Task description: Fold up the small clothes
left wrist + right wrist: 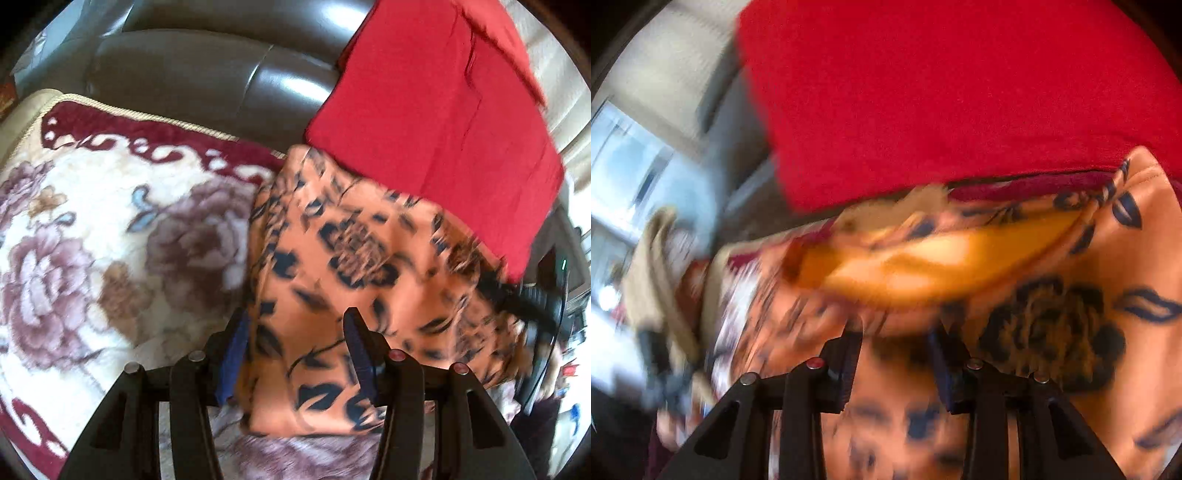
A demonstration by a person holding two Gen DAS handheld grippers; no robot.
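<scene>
orange cloth (354, 258) lies on the blanket (92, 236), its far end under the red cloth (436, 122). left tongs (295, 332) and right tongs (895, 332) hang released over it. pinch only 1 edge, then fold slowly.

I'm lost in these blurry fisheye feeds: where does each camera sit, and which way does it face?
Left wrist: on the left hand-held gripper, angled down at the orange patterned garment, floral blanket and sofa; both fingers show, fabric between them.
Right wrist: on the right hand-held gripper, close over the same orange patterned garment; both fingers show.
Shared: that garment and the red cloth behind it.
</scene>
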